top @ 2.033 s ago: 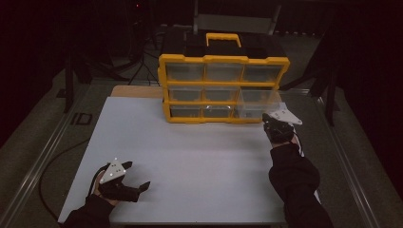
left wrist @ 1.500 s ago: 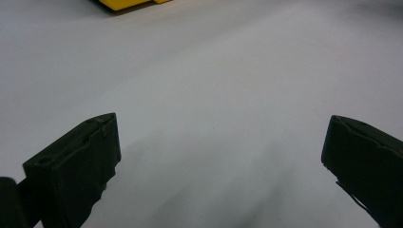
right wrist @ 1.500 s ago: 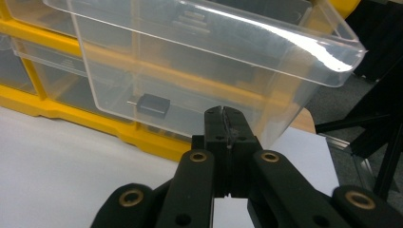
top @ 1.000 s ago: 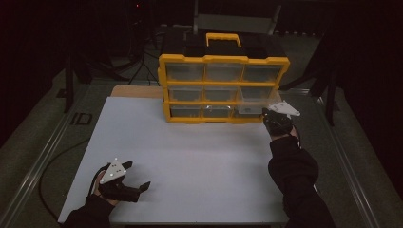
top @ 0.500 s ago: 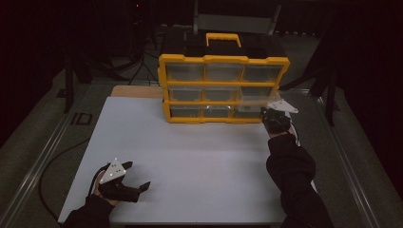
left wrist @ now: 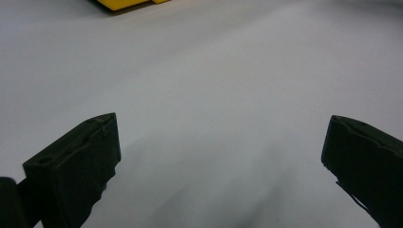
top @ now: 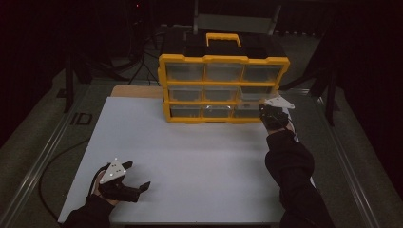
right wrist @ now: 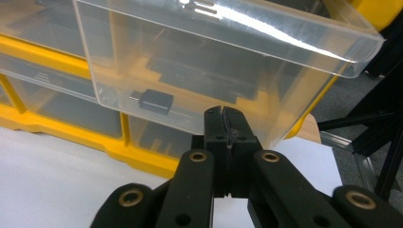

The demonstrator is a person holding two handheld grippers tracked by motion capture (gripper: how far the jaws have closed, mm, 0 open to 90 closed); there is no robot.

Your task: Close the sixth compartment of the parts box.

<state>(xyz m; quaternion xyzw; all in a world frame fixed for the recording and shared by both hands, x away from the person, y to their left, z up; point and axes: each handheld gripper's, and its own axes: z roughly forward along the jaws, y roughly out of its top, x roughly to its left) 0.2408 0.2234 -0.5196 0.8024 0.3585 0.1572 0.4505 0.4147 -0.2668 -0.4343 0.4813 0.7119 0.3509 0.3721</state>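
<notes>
Near the person, at the front left corner of the white table (top: 199, 161), the left gripper (top: 135, 187) rests with its jaws wide apart and nothing between them (bare table surface under them). Farther away, the right gripper (right wrist: 223, 114) has its jaws pressed together, just below the front of a clear drawer (right wrist: 214, 61) pulled out from the yellow organizer (top: 223, 88), middle row, right end. A small dark part (right wrist: 154, 100) lies inside this drawer.
</notes>
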